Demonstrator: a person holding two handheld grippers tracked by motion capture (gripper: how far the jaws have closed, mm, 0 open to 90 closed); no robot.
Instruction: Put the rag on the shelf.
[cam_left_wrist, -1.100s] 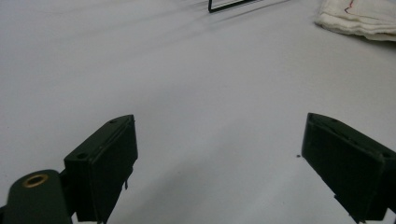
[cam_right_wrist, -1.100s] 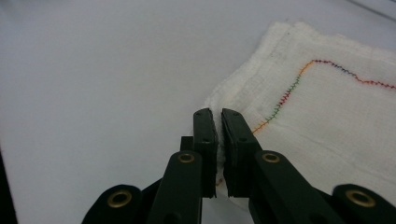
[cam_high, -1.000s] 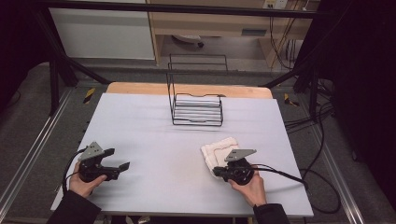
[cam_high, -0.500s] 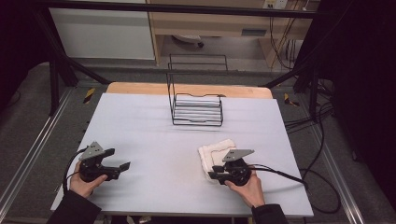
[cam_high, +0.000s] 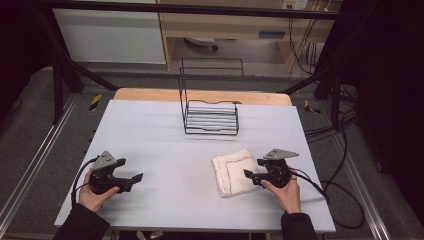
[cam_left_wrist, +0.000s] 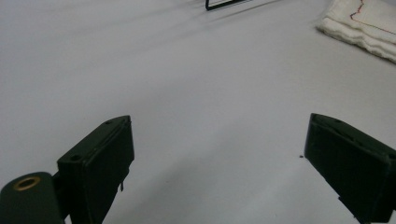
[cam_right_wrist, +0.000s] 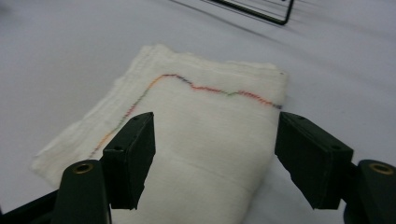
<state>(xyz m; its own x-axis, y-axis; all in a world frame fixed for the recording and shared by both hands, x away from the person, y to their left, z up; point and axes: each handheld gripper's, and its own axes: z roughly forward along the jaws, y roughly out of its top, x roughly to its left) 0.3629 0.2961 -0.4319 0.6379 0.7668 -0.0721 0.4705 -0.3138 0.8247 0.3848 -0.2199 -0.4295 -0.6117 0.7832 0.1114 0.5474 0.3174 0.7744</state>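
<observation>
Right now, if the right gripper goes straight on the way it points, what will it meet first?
Most likely the folded white cloth: the right gripper has just been opening, jaws apart over it, pressing nothing.

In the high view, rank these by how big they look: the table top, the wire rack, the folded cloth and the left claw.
1. Table top, by far the largest.
2. Wire rack.
3. Folded cloth, somewhat smaller than the rack, though it lies nearer the camera.
4. Left claw, smallest.
</observation>
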